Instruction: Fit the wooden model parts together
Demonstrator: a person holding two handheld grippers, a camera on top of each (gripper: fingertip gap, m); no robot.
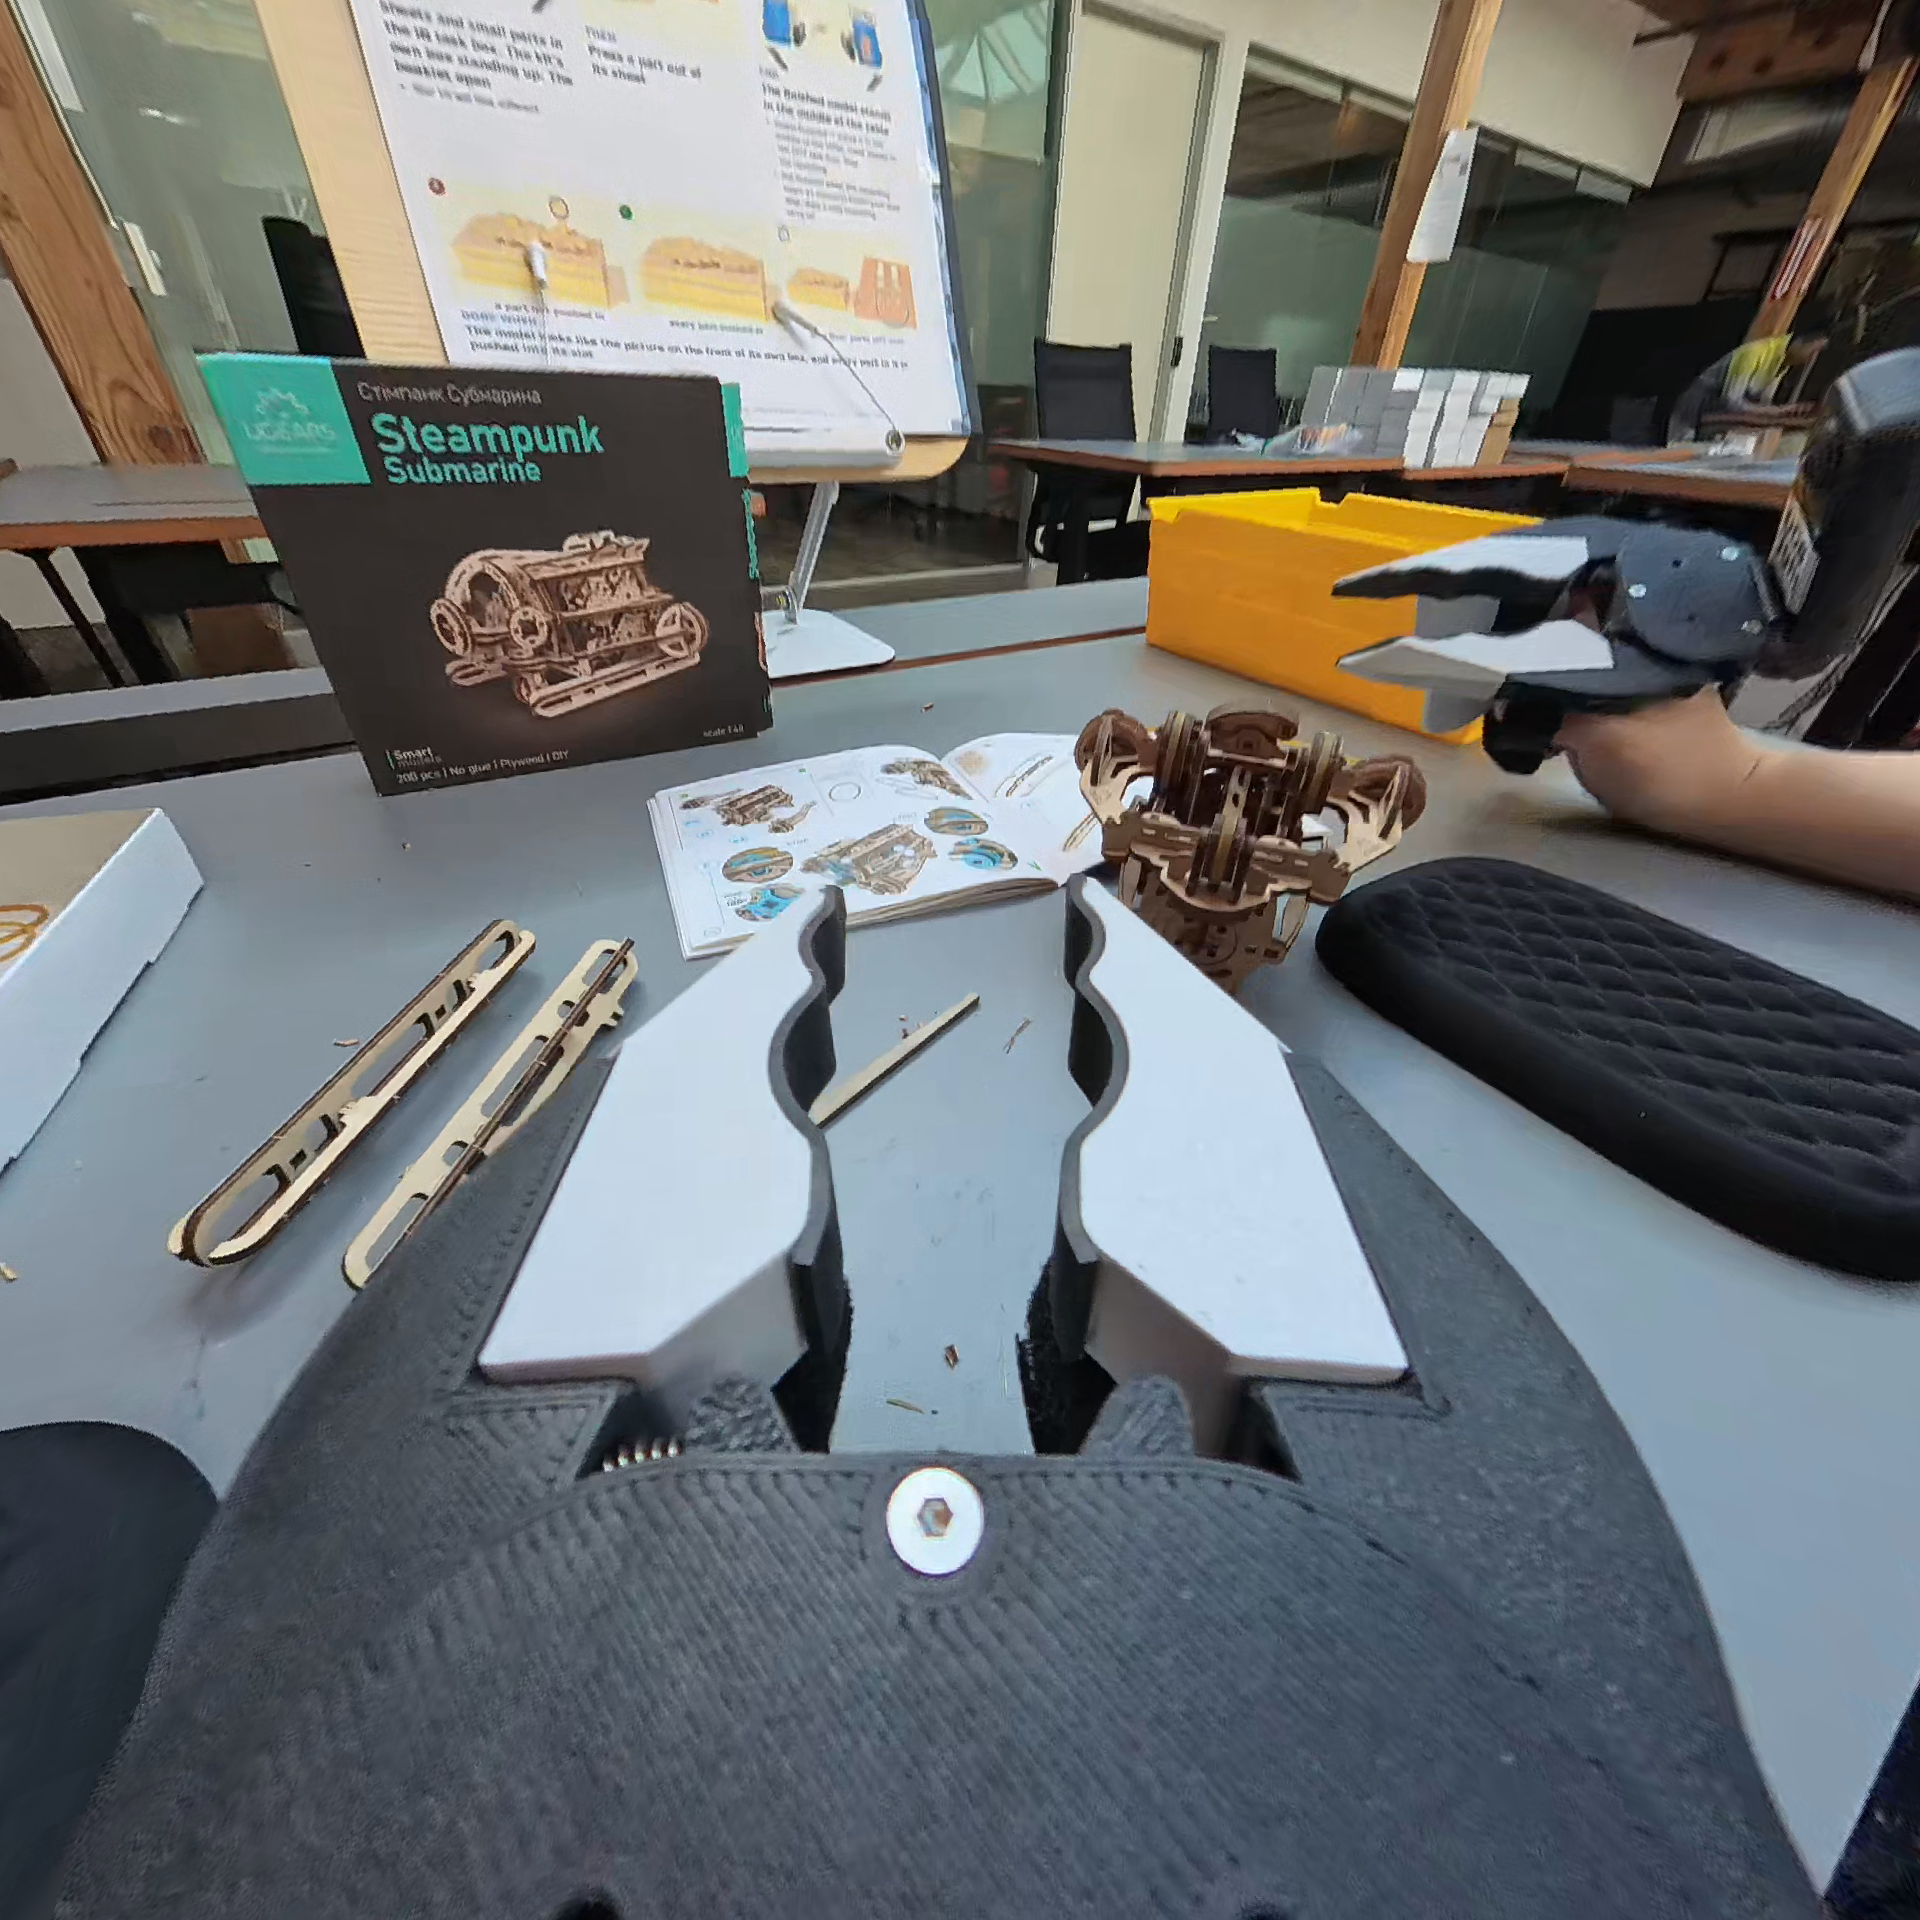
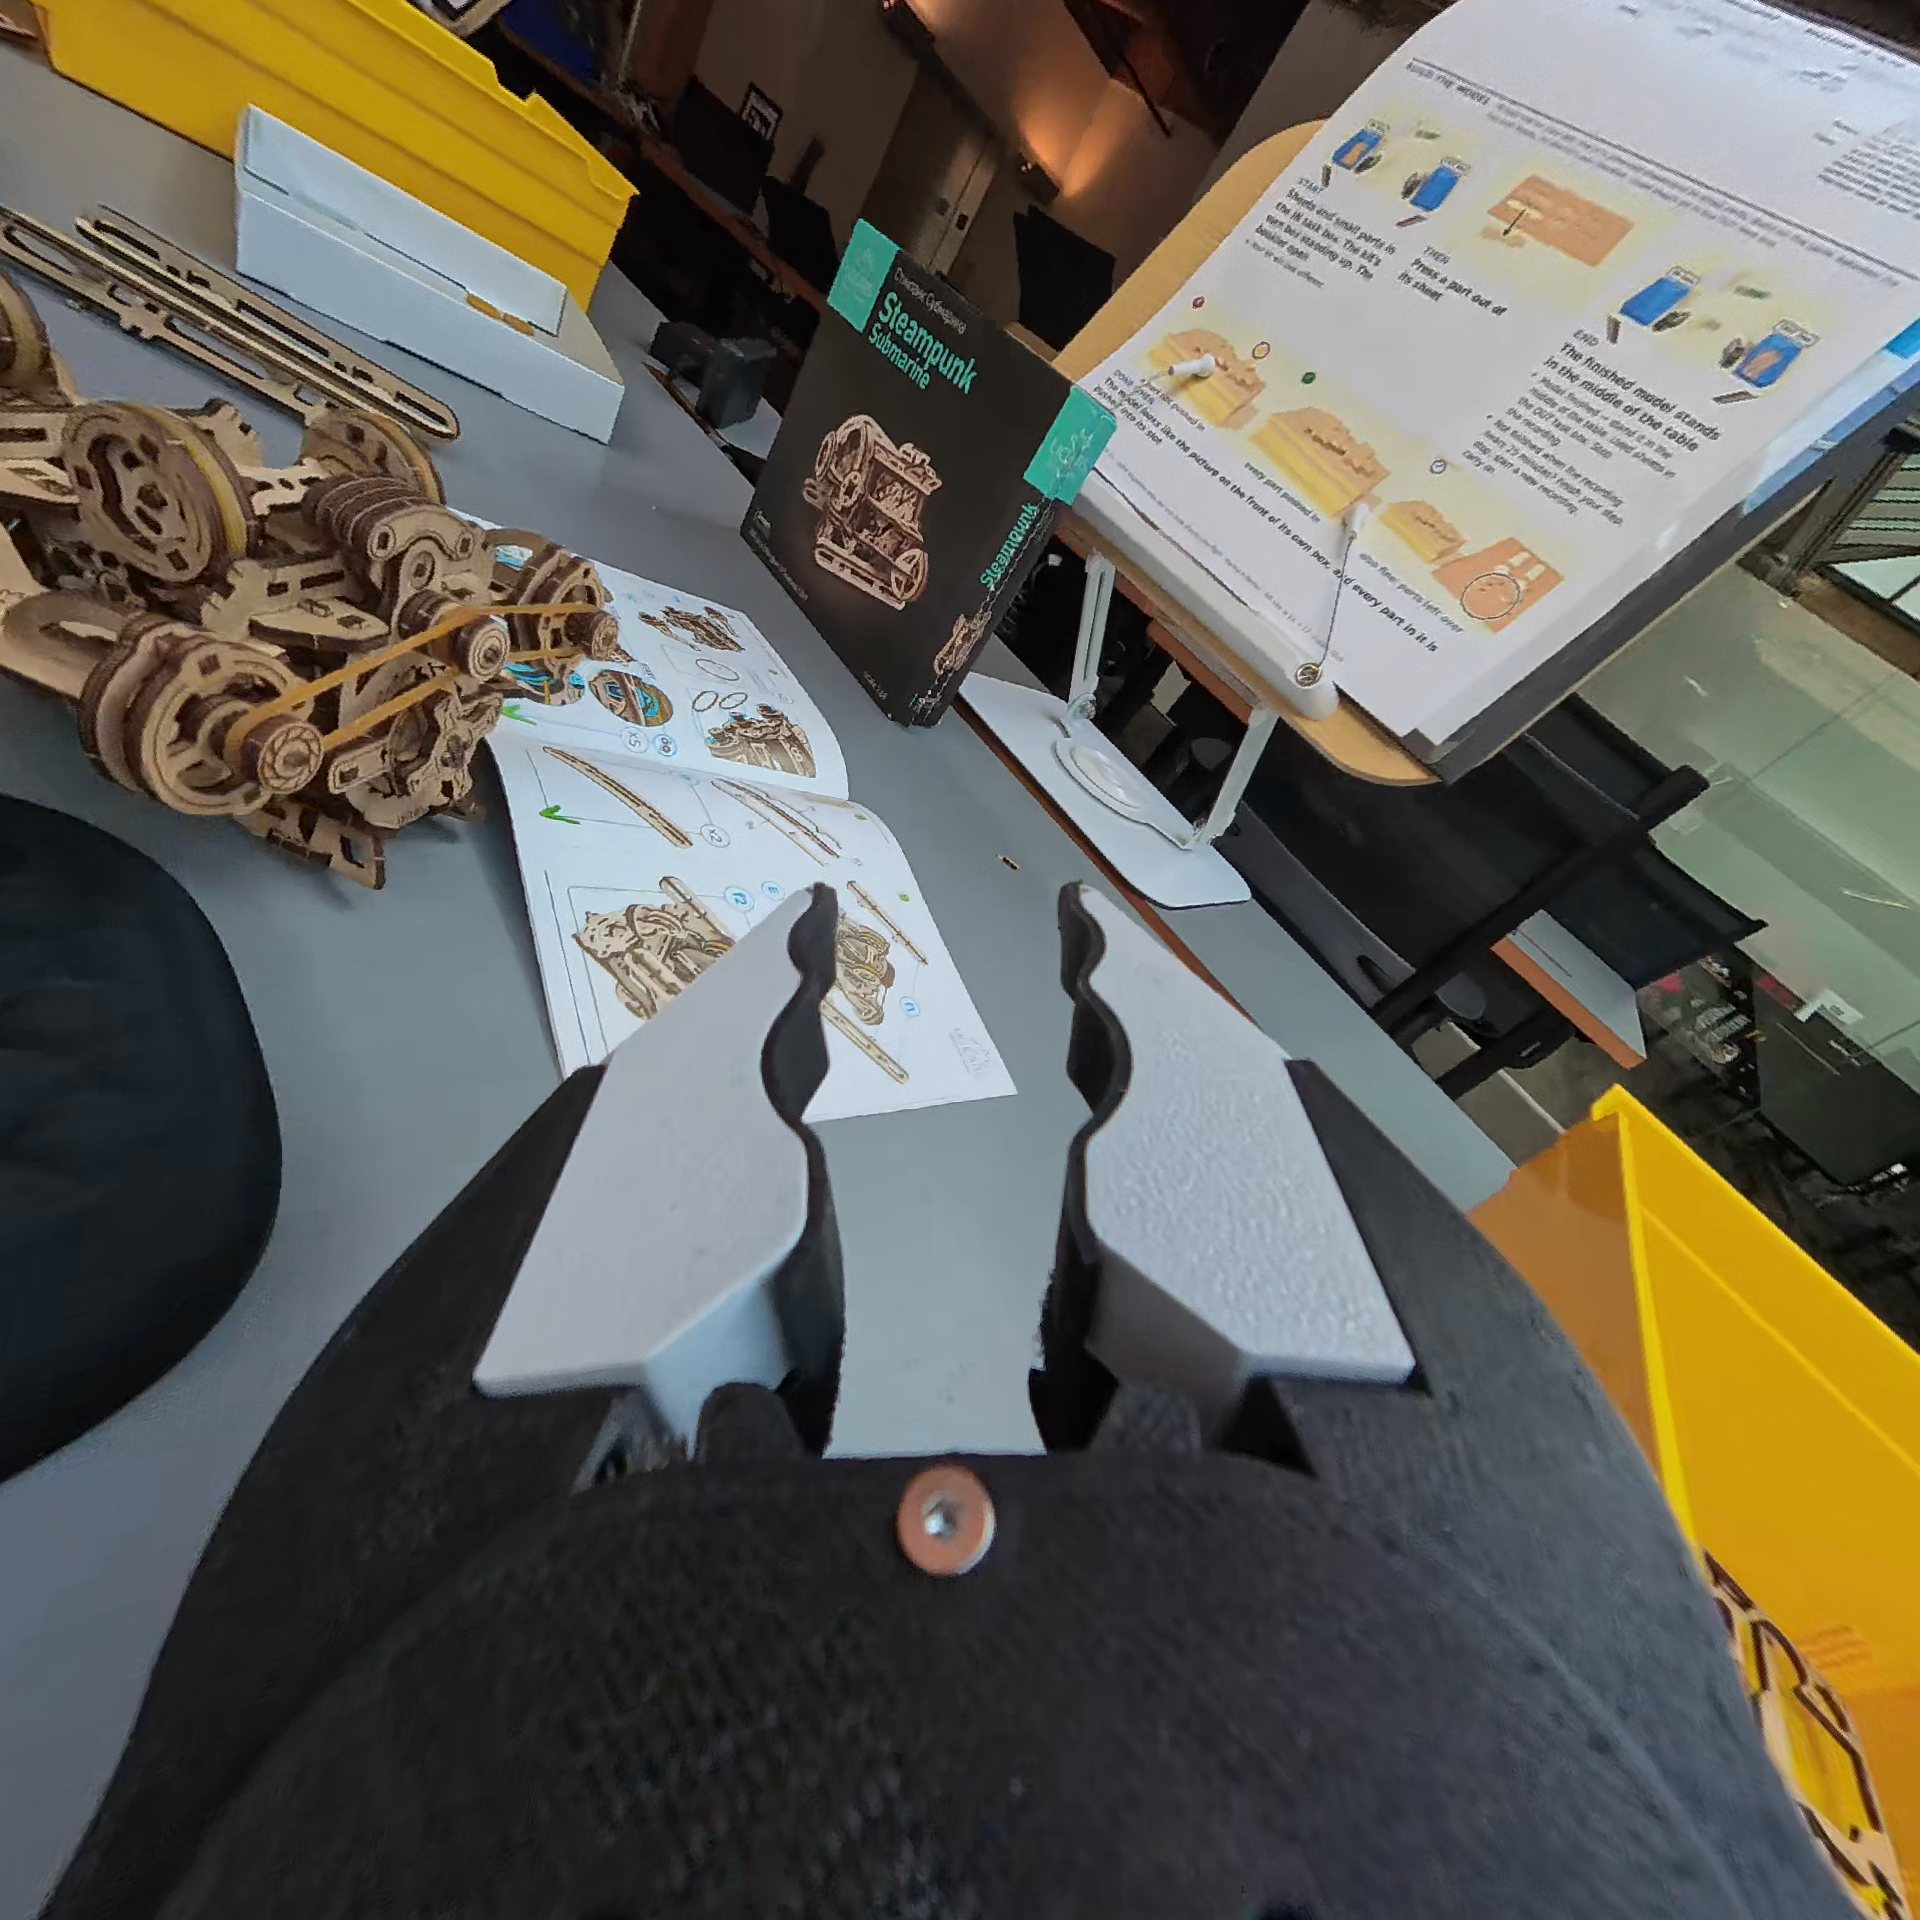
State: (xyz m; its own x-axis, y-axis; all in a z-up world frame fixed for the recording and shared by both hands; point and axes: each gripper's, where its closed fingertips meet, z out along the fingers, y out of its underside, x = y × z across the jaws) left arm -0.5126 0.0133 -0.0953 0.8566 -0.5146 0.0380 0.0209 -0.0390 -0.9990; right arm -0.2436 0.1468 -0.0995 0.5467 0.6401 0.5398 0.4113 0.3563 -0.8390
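A half-built wooden model (image 1: 1236, 831) stands on the grey table (image 1: 312, 914), just beyond my left gripper's right fingertip; it also shows in the right wrist view (image 2: 260, 623), with rubber bands on its wheels. Two long slotted wooden strips (image 1: 353, 1091) (image 1: 499, 1101) lie left of my left gripper (image 1: 951, 909), which is open and empty. A thin wooden sliver (image 1: 899, 1055) lies between its fingers on the table. My right gripper (image 2: 940, 904) is open and empty over the open instruction booklet (image 2: 727, 831); it also shows in the left wrist view (image 1: 1351, 623), held in a hand.
The kit's dark box (image 1: 520, 571) stands at the back, a document stand with a printed sheet (image 1: 665, 208) behind it. A yellow bin (image 1: 1299, 592) sits back right, another (image 2: 1766, 1403) by my right gripper. A black quilted pad (image 1: 1662, 1060) lies right, a white box (image 1: 83, 956) left. My hands' fingertips stand some 30 centimeters from each other.
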